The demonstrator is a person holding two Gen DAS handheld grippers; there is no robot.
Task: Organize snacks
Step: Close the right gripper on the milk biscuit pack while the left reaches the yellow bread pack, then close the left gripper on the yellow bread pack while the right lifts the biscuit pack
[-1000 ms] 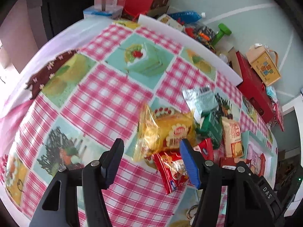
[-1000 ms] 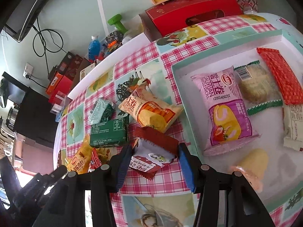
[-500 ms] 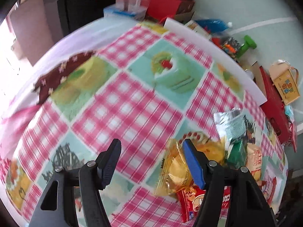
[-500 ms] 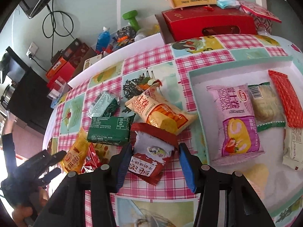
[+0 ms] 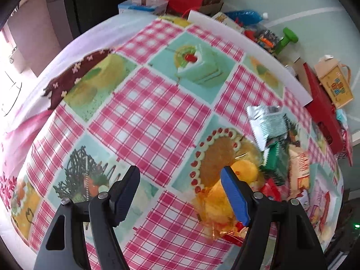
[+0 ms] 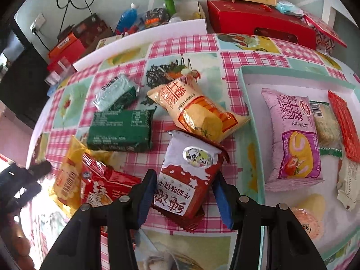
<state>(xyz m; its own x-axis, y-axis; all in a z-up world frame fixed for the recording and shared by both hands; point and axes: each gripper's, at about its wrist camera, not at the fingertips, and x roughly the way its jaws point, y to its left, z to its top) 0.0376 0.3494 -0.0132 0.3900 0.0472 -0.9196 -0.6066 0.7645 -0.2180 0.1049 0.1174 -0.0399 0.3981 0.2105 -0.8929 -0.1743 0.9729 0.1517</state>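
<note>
Now right tongs [image 6: 184,193] wide, straddling red-and-white milk biscuit packet [image 6: 187,177] lower centre; next: close, carry to tray [image 6: 249,112] right. Left tongs [image 5: 180,189] wide, empty.

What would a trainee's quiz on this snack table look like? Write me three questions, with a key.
1. True or false: the right gripper is open, with the red-and-white packet between its fingers.
2. Which lies in the tray? A) green packet B) pink roll packet C) orange roll packet
3. Fill in: the left gripper holds ____.

Key: 1 true; 2 B; 3 nothing.
</note>
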